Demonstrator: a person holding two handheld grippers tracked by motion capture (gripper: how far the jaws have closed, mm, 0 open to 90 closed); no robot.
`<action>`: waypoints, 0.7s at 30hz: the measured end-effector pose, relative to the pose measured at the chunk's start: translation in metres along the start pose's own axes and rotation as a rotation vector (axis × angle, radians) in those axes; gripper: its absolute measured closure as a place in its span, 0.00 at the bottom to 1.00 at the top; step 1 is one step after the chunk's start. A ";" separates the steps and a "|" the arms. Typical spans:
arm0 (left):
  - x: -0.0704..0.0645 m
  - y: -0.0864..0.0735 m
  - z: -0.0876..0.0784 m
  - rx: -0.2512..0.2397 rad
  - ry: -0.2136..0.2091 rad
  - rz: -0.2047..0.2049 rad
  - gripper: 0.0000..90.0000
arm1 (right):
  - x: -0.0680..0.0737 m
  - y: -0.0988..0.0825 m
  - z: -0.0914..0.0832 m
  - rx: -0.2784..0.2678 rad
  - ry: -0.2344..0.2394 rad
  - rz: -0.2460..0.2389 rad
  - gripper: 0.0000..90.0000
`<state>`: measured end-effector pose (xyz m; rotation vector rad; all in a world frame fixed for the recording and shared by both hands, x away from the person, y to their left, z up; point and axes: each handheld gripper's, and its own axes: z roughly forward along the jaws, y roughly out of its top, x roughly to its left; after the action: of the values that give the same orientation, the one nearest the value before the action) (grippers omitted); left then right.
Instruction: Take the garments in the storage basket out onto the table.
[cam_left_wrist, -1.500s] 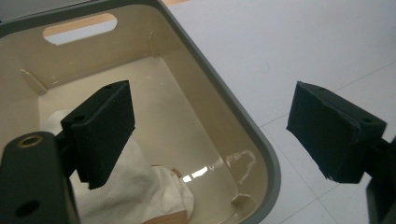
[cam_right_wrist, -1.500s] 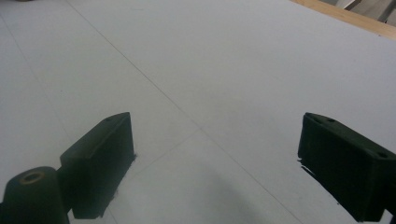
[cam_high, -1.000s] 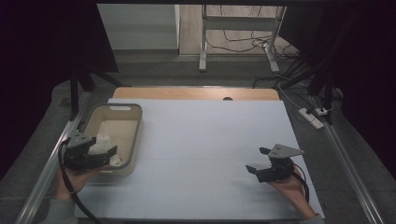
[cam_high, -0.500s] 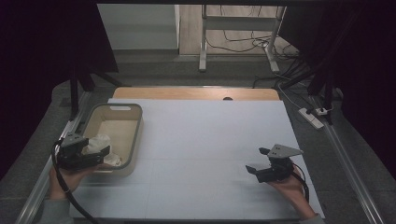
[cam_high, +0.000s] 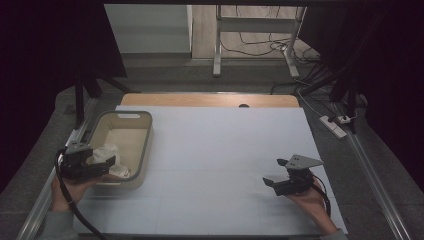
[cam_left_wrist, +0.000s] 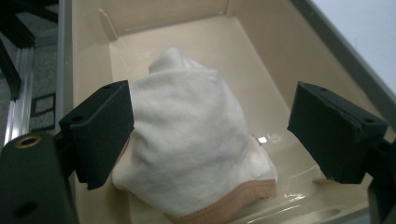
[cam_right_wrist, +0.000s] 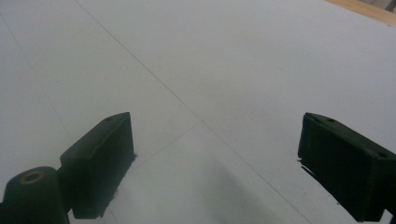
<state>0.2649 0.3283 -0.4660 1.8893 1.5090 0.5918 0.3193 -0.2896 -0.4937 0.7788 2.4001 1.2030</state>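
— Where it lies bunched in the near end of the beige bin (cam_high: 145, 150), what does the cloth (cam_left_wrist: 196, 144) look like?

— It is a crumpled white cloth with a tan hem along its near edge, resting on the bin's floor and leaning toward the bin's left wall as the left gripper view shows it. From the high view it sits in the end of the bin nearest the person.

— And the left gripper (cam_high: 95, 162)?

— It hangs over that near end, held in the left hand (cam_high: 67, 187), a black cable trailing down from it. Its fingers (cam_left_wrist: 100, 130) are spread wide with the cloth between them; one pad sits right against the cloth's side, though I cannot tell if it touches, and the other stands well apart.

— The bin itself?

— It stands at the left edge of the pale blue surface (cam_high: 225, 145), long side running away from the person.

— The right gripper (cam_high: 280, 175)?

— It is well apart, near the surface's right front corner in the right hand (cam_high: 310, 202). Its fingers (cam_right_wrist: 100, 163) are spread too, with bare surface between them.
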 end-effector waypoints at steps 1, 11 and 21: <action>0.000 0.001 0.001 0.011 0.001 -0.001 0.16 | 0.000 0.000 0.000 0.002 0.003 0.001 0.12; 0.005 0.008 0.015 0.103 0.022 0.008 0.16 | 0.000 0.000 0.000 -0.001 0.002 -0.001 0.12; 0.011 0.013 0.021 0.159 0.014 0.006 0.15 | 0.001 0.000 0.000 0.006 0.002 -0.003 0.12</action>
<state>0.2913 0.3330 -0.4720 2.0126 1.6017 0.5017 0.3186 -0.2888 -0.4941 0.7754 2.4062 1.1966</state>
